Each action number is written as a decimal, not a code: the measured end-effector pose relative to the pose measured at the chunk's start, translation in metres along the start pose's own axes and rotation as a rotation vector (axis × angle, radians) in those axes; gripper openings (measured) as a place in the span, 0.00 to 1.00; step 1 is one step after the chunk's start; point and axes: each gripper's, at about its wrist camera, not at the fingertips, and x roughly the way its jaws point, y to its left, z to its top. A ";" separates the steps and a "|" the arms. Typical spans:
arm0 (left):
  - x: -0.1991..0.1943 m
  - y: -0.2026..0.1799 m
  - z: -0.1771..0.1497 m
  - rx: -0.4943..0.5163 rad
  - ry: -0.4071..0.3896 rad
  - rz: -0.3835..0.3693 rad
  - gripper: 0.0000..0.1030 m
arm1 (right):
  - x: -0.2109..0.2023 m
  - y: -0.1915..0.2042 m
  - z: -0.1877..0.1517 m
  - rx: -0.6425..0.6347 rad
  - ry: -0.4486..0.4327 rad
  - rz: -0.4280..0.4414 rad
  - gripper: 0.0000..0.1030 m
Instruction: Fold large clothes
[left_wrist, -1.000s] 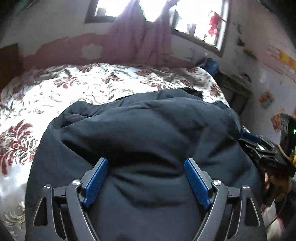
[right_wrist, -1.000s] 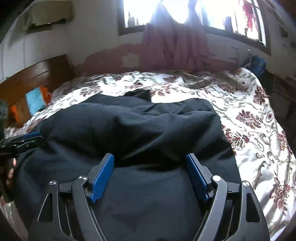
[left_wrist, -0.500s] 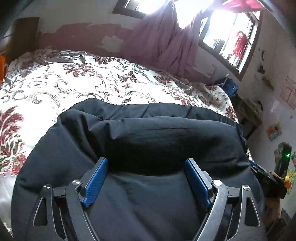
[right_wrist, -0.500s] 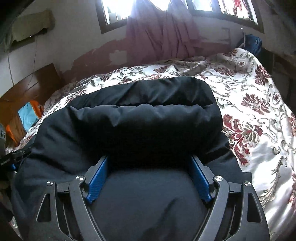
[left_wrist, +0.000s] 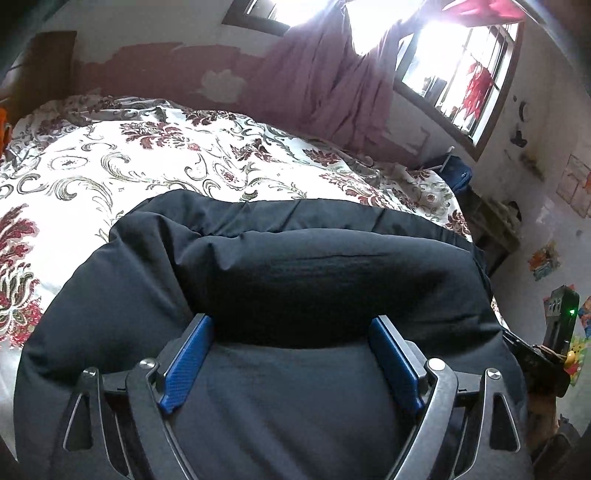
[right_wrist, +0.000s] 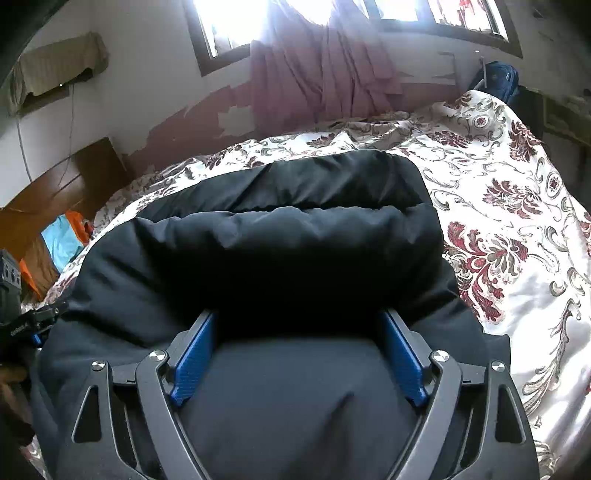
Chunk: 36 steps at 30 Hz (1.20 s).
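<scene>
The left gripper (left_wrist: 291, 325) stood wide open, its blue pads (left_wrist: 186, 363) flanking a puffy fold of the dark jacket (left_wrist: 314, 269) without clamping it. The right gripper (right_wrist: 299, 321) gaped equally wide over the same jacket, which lay bunched across the floral bedspread (left_wrist: 147, 162), reaching its near edge.

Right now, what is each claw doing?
Left gripper: open, jaws wide over the dark jacket, gripping nothing.
Right gripper: open over the same jacket, gripping nothing.
</scene>
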 end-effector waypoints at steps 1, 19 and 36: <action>0.000 0.000 0.000 0.001 0.001 -0.002 0.85 | 0.000 -0.001 0.000 0.004 -0.001 0.005 0.80; 0.003 0.001 -0.008 0.010 0.006 -0.084 1.00 | -0.020 -0.022 -0.023 0.094 -0.095 0.083 0.93; -0.082 0.115 -0.004 -0.173 0.132 -0.004 1.00 | -0.070 -0.101 -0.042 0.076 0.086 0.118 0.98</action>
